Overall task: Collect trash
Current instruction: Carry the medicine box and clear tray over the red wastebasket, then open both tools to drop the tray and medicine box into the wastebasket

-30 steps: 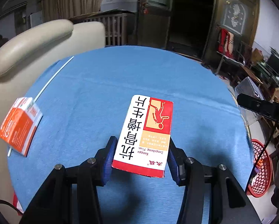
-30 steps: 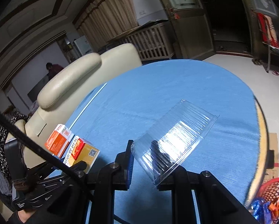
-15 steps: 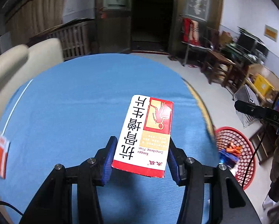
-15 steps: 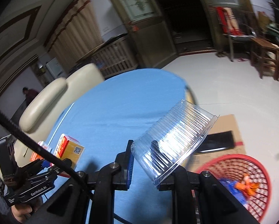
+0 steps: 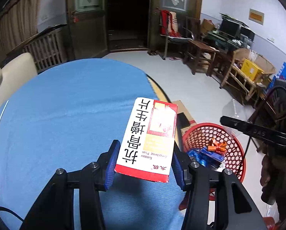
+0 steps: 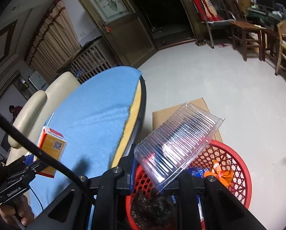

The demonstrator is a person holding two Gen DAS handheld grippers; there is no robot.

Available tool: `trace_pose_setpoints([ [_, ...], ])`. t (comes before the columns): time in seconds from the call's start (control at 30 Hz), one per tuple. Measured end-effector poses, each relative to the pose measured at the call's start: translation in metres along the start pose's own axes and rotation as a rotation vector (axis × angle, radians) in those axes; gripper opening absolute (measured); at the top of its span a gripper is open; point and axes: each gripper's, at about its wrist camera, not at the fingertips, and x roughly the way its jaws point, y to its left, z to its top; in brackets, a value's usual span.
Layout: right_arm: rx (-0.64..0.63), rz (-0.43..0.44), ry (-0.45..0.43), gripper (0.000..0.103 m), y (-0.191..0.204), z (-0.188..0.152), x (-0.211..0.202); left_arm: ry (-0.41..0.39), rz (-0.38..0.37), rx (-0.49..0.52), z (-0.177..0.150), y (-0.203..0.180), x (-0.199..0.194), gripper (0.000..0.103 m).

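While the left gripper [image 5: 144,160] has its two fingers clamped on one red-and-white medicine box [image 5: 148,140] above the blue tabletop [image 5: 66,115], one red basket [image 5: 233,149] sits on the floor beside it. Above that basket, the right gripper [image 6: 155,174] has its fingers pinched on one clear plastic container [image 6: 177,147].

The red-and-white box [image 5: 149,140] in my left gripper [image 5: 144,162] shows large Chinese characters, upside down, and small print reading "Kanggu Zengsheng Pian". From my right wrist view, the same box carries a QR code; the left gripper's body reads "GenRobot.AI".
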Motion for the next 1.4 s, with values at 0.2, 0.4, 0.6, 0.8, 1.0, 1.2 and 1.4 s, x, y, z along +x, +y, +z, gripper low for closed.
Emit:
trace_pose_setpoints([
  [0.2,0.018,0.000,0.013,0.019,-0.014,0.000,0.004,0.013,-0.030,0.042,0.002,-0.017,0.008,0.052],
  [0.4,0.031,-0.006,0.033,0.019,-0.021,-0.005,0.006,0.011,-0.046,0.061,0.004,-0.026,0.010,0.052],
  [0.6,0.039,-0.017,0.048,0.019,-0.027,-0.013,0.003,0.027,-0.070,0.071,0.002,-0.034,0.018,0.052],
  [0.8,0.066,-0.031,0.064,0.019,-0.042,-0.018,0.000,0.047,-0.095,0.092,0.009,-0.049,0.031,0.052],
  [1.0,0.057,-0.016,0.101,0.019,-0.046,-0.025,0.003,0.065,-0.107,0.107,0.012,-0.064,0.043,0.052],
  [1.2,0.046,-0.001,0.187,0.020,-0.047,-0.042,0.015,0.101,-0.097,0.102,0.012,-0.072,0.055,0.052],
  [1.4,0.053,0.006,0.245,0.022,-0.046,-0.057,0.023,0.132,-0.083,0.088,0.010,-0.074,0.058,0.052],
])
